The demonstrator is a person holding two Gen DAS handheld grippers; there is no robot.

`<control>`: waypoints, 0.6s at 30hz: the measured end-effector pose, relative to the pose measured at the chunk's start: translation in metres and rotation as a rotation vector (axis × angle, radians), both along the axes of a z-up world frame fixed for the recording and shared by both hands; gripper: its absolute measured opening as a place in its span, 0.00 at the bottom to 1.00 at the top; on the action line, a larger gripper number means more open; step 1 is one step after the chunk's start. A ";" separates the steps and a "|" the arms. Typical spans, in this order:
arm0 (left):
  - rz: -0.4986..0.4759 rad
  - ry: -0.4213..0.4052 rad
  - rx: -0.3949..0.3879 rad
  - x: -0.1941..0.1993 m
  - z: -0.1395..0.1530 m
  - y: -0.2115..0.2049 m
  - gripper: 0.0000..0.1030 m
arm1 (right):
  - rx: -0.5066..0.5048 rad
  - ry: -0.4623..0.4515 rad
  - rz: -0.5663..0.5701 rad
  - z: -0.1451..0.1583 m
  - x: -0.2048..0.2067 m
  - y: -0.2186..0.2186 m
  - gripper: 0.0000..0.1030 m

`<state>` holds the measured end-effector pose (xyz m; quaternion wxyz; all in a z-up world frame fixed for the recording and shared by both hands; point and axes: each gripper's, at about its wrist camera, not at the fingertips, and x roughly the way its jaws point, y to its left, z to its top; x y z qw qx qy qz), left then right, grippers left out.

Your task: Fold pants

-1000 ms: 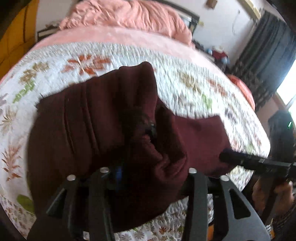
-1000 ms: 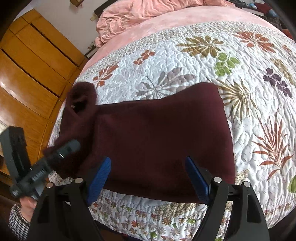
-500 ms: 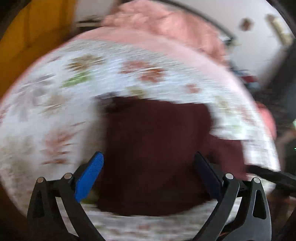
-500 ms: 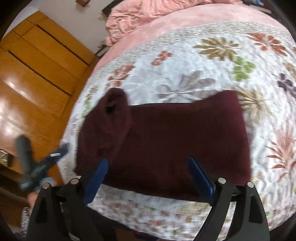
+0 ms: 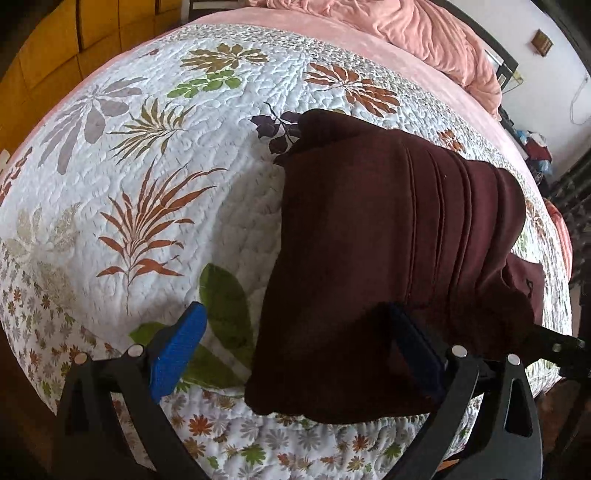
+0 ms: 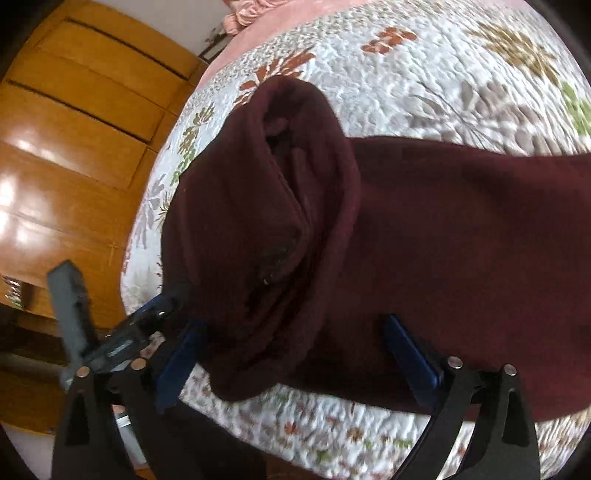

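Note:
The dark maroon pants (image 5: 388,243) lie folded on the floral quilt (image 5: 147,155) near the bed's front edge. My left gripper (image 5: 299,350) is open and empty, its blue pads straddling the pants' near left corner just above it. In the right wrist view the pants (image 6: 424,236) have a bunched, rolled end at the left. My right gripper (image 6: 291,363) is open and empty over the near edge of that bunched end. The left gripper also shows in the right wrist view (image 6: 147,317), at the pants' left edge.
A pink duvet (image 5: 406,33) is heaped at the head of the bed. A wooden wardrobe (image 6: 74,129) stands beside the bed. Dark curtains (image 5: 576,192) and clutter are at the far right. The quilt's edge drops off just below the pants.
My left gripper let go of the bunched pants, opened and swung left over the quilt. My right gripper moved left and closer, now over the rolled end.

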<state>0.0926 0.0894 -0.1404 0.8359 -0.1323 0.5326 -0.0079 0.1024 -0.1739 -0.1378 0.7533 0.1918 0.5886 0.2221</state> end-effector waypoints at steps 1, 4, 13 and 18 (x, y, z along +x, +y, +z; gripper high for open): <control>0.004 -0.006 0.002 -0.004 0.004 0.000 0.96 | -0.012 -0.005 0.001 0.000 0.001 0.003 0.93; 0.032 -0.014 0.006 -0.009 0.008 0.005 0.95 | 0.000 -0.027 0.033 0.000 0.002 0.012 0.64; 0.084 0.007 -0.066 -0.011 0.002 0.018 0.95 | 0.061 -0.103 0.057 0.016 -0.010 0.014 0.29; 0.102 -0.022 -0.129 -0.013 0.012 0.018 0.95 | 0.144 -0.150 0.030 0.042 -0.014 -0.006 0.27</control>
